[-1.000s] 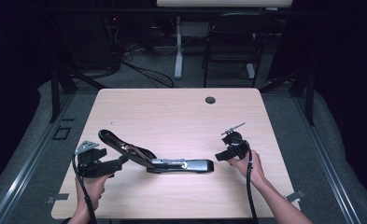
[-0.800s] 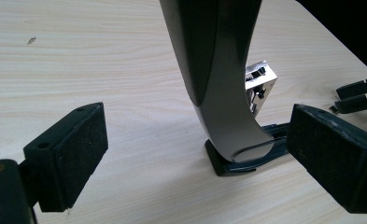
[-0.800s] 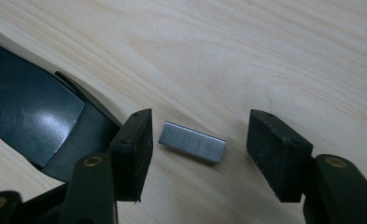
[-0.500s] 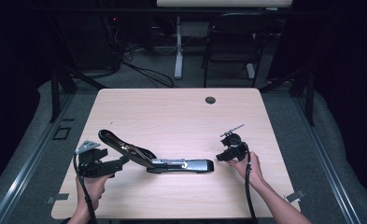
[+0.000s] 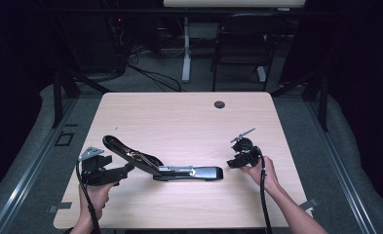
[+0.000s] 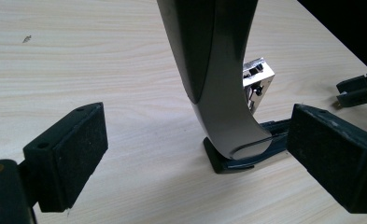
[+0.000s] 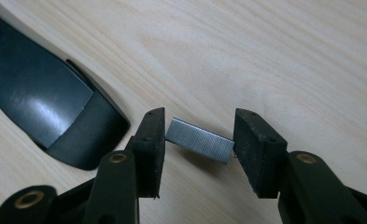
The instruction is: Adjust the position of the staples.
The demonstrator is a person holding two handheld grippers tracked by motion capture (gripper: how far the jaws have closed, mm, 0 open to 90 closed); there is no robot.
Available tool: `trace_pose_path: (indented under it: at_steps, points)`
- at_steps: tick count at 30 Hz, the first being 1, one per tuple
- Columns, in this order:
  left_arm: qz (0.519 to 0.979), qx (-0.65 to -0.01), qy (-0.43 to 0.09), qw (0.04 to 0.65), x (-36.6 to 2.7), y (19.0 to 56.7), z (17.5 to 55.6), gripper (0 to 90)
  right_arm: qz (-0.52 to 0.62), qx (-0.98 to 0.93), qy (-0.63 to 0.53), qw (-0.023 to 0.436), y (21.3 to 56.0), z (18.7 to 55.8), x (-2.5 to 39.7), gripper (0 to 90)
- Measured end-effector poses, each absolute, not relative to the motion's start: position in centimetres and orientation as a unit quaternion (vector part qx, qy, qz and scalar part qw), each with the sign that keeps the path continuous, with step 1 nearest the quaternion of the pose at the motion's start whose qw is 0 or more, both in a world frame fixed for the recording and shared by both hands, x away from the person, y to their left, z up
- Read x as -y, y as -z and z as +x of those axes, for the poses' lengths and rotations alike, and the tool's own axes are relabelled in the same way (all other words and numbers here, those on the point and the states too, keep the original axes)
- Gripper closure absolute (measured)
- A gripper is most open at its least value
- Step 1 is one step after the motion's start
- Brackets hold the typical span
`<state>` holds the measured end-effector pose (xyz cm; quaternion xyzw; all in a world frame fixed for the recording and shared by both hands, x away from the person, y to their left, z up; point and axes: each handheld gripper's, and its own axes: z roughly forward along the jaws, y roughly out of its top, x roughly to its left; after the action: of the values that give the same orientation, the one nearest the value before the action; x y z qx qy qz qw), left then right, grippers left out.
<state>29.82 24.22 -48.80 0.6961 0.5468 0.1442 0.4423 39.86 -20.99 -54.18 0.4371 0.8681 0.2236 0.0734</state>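
Observation:
A black and silver stapler [image 5: 194,173] lies swung open at the table's near middle. Its top arm [image 5: 130,156] rises to the left, away from the base. My left gripper [image 5: 123,171] stands open, with one jaw on each side of that raised arm [image 6: 214,70] and neither touching it. The silver magazine [image 6: 258,81] and the base [image 6: 246,158] lie behind the arm. My right gripper [image 7: 199,140] is shut on a short strip of staples [image 7: 199,146], held by its ends just above the wood. It is beside the stapler's black front end [image 7: 45,116].
The light wood table [image 5: 179,122] has a small round cable hole [image 5: 220,104] near its far edge. A black chair [image 5: 240,44] and floor cables lie beyond the table. Dark floor surrounds the table.
My right gripper has crept slightly toward the near edge and the stapler's front end. The left gripper and the stapler have stayed still.

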Motion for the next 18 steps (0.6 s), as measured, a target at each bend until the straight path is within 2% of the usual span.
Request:
trace_pose_path:
  at_steps: [5,13,15,18]
  points:
    - [0.696,-0.547,-0.144,0.442,-24.3,48.8,29.8,5.8,0.350,-0.907,-0.227,0.047,54.0,39.2,20.6,54.8]
    - [0.698,-0.546,-0.142,0.442,-24.2,48.8,29.8,5.8,0.294,-0.936,-0.192,0.034,55.0,38.6,19.9,54.1]
    - [0.698,-0.546,-0.142,0.442,-24.3,48.8,29.8,5.8,0.295,-0.936,-0.192,0.027,55.1,38.6,19.9,45.6]
    - [0.699,-0.545,-0.140,0.441,-24.3,48.7,29.8,5.8,0.305,-0.930,-0.203,0.026,54.8,38.7,20.1,39.9]
